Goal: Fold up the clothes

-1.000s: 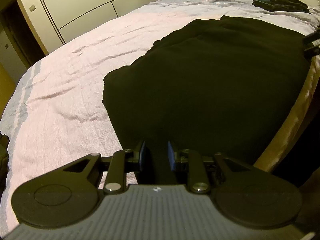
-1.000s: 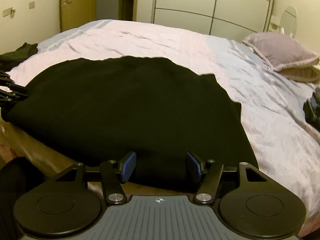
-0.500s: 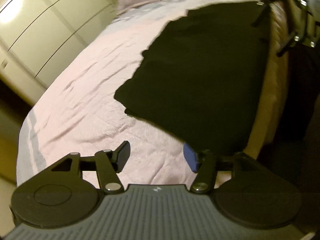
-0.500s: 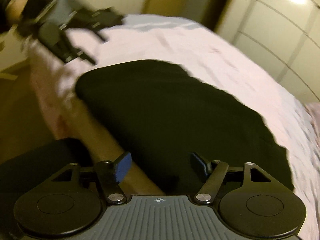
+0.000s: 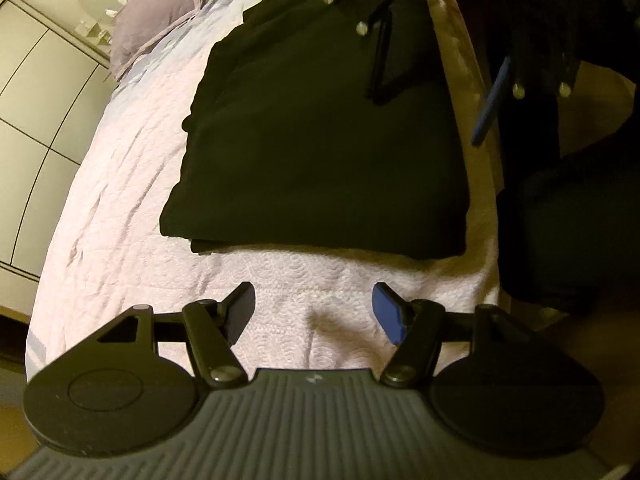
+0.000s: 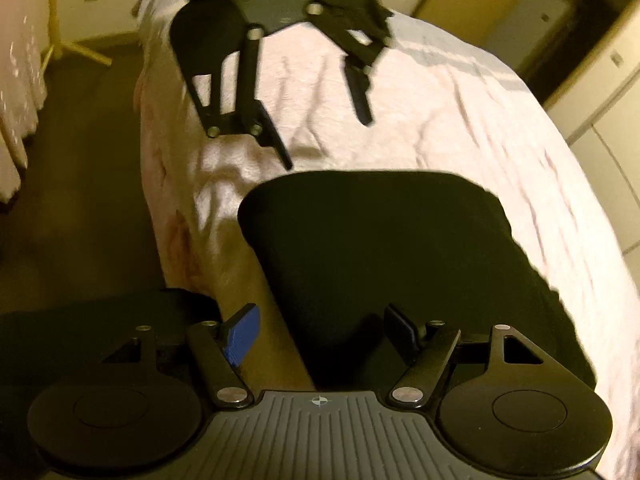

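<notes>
Evidently soft and limp, the black garment (image 5: 320,136) lies folded flat near the bed (image 5: 132,184) edge, best pinched at a corner, while the left gripper (image 5: 314,312) and right gripper (image 6: 320,334) hover wide-jawed, empty.

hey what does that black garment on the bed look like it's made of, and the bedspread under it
Black garment: seems a soft, thick matte fabric, maybe fleece or knit; no sheen, rounded folded edges. Bedspread: looks like pale pink quilted cotton, with stitched scallop patterning and wrinkles.
</notes>
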The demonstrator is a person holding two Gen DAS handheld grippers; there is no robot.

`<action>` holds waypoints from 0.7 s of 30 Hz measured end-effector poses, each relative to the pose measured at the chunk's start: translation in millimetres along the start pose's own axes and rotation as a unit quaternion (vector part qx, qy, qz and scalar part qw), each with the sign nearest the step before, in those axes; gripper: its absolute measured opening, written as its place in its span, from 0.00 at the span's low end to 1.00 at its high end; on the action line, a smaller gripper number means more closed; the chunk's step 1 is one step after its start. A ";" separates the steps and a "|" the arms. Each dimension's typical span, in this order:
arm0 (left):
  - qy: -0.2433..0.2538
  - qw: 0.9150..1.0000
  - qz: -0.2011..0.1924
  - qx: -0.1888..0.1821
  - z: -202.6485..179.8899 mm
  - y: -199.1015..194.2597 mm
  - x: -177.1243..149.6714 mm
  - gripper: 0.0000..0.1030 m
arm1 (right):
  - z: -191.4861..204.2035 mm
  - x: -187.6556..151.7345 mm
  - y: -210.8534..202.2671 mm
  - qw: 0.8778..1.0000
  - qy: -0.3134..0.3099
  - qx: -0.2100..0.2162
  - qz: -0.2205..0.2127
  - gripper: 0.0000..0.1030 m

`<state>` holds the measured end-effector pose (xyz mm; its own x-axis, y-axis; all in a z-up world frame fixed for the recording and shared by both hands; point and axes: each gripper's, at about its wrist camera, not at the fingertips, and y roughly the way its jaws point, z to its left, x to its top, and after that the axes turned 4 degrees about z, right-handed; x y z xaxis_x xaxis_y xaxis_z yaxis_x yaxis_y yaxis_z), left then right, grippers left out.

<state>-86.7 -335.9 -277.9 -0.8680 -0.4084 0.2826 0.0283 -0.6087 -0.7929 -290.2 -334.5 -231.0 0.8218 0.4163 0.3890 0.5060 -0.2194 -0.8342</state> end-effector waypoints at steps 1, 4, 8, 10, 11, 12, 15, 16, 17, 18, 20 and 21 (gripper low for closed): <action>0.003 1.000 -0.001 0.000 0.2 1.8 -1.5 0.60 | 3.5 3.5 5.0 1.000 -0.013 -0.003 0.002 0.70; 0.013 1.000 -0.003 -0.001 1.0 7.1 -6.2 0.64 | 12.9 11.8 18.0 0.999 -0.044 -0.020 0.008 0.70; 0.024 1.000 -0.006 -0.004 3.7 11.6 -10.8 0.66 | 20.0 21.8 30.3 0.997 -0.071 -0.037 0.011 0.70; 0.035 0.999 -0.008 0.001 8.4 13.7 -9.2 0.66 | 23.2 26.6 38.1 0.994 -0.094 -0.048 0.016 0.69; 0.041 0.999 -0.010 0.003 10.8 14.8 -8.5 0.66 | 24.1 29.2 42.1 0.993 -0.105 -0.053 0.019 0.69; 0.046 0.999 -0.011 0.006 13.1 15.8 -7.7 0.68 | 22.0 30.9 44.0 0.993 -0.106 -0.053 0.018 0.69; 0.062 0.998 -0.016 0.014 20.2 19.0 -5.5 0.71 | 9.4 32.5 41.9 0.995 -0.085 -0.047 0.004 0.42; 0.068 0.997 -0.017 0.016 22.6 20.1 -4.7 0.72 | 1.2 30.6 35.5 0.997 -0.064 -0.040 -0.007 0.34; 0.073 0.997 -0.018 0.019 24.9 21.1 -4.0 0.72 | -7.0 28.7 29.2 0.998 -0.043 -0.033 -0.018 0.24; 0.079 0.996 -0.020 0.021 27.3 22.2 -3.2 0.72 | -15.2 26.8 22.8 0.999 -0.022 -0.026 -0.028 0.21; 0.090 0.995 -0.023 0.026 32.0 24.3 -1.7 0.72 | -31.6 23.1 10.0 0.998 0.020 -0.012 -0.050 0.15; 0.095 0.995 -0.024 0.029 34.3 25.4 -0.9 0.72 | -39.8 21.2 3.7 0.997 0.042 -0.006 -0.060 0.14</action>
<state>-68.1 -374.3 -279.7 -0.9470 -0.2448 0.2079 0.0078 -0.6645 -0.7472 -260.5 -361.5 -210.2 0.7737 0.3656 0.5174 0.6047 -0.1823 -0.7753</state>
